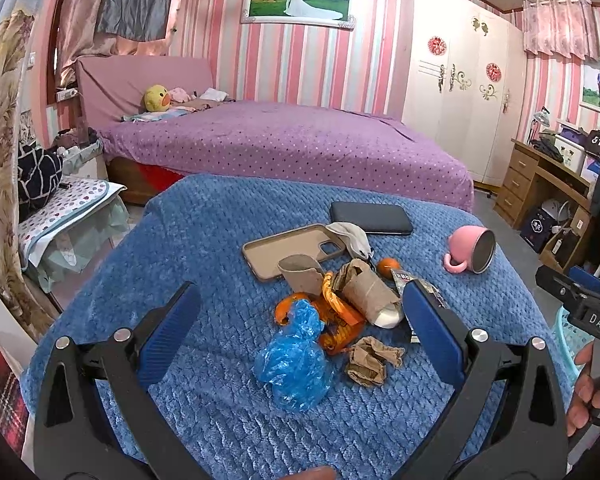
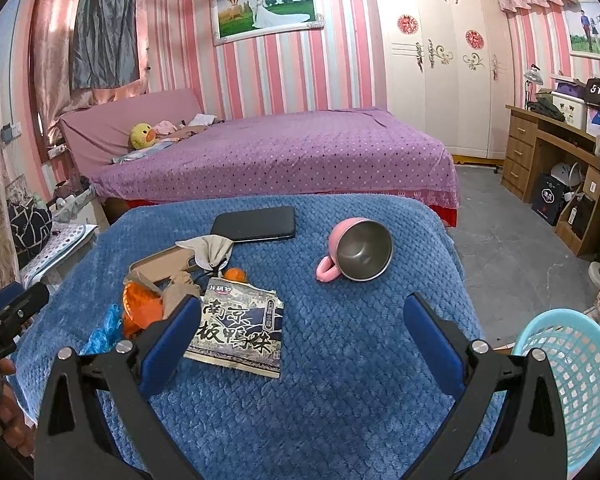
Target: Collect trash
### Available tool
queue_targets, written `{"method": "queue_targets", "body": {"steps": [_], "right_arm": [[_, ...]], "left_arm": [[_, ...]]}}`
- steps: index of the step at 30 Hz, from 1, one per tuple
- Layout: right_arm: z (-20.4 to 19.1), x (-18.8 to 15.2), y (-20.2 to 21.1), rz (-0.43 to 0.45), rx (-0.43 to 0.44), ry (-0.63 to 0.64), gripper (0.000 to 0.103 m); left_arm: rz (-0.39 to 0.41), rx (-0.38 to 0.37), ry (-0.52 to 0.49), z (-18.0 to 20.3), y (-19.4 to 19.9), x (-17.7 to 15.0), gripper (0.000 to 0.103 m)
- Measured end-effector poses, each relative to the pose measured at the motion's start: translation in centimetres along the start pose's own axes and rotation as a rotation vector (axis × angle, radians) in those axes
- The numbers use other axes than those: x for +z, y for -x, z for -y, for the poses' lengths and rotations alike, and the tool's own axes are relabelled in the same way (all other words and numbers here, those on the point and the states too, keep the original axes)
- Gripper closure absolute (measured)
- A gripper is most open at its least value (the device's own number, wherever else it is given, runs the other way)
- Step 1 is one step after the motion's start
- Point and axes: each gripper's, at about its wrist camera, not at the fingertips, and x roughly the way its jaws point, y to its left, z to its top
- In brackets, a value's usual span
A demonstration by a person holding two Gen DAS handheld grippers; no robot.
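Fingers (image 1: pixel 172 332) of both grippers spread wide, snack packet (image 2: pixel 240 328) half hidden behind one.

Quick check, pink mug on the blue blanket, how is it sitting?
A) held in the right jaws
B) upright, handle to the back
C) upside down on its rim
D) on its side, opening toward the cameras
D: the pink mug lies on its side on the blue blanket, its metal inside facing the camera and its handle down on the blanket; no gripper touches it.
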Motion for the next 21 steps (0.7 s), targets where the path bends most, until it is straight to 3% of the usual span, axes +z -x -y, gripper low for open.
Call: {"method": "queue_targets", "body": {"steps": [16,21], "right_arm": [[-0.05,0.0,0.18,0.005,0.003,0.011,0.004],[-0.11,-0.09,0.08,0.003,-0.006,0.011,0.004]], "left_arm": [[0.004,-0.001,-0.009,-0.36,-0.1,-0.04,0.005],[0.016,-0.04,-0.001,-0.72,-0.45,-0.36,0.005]]}}
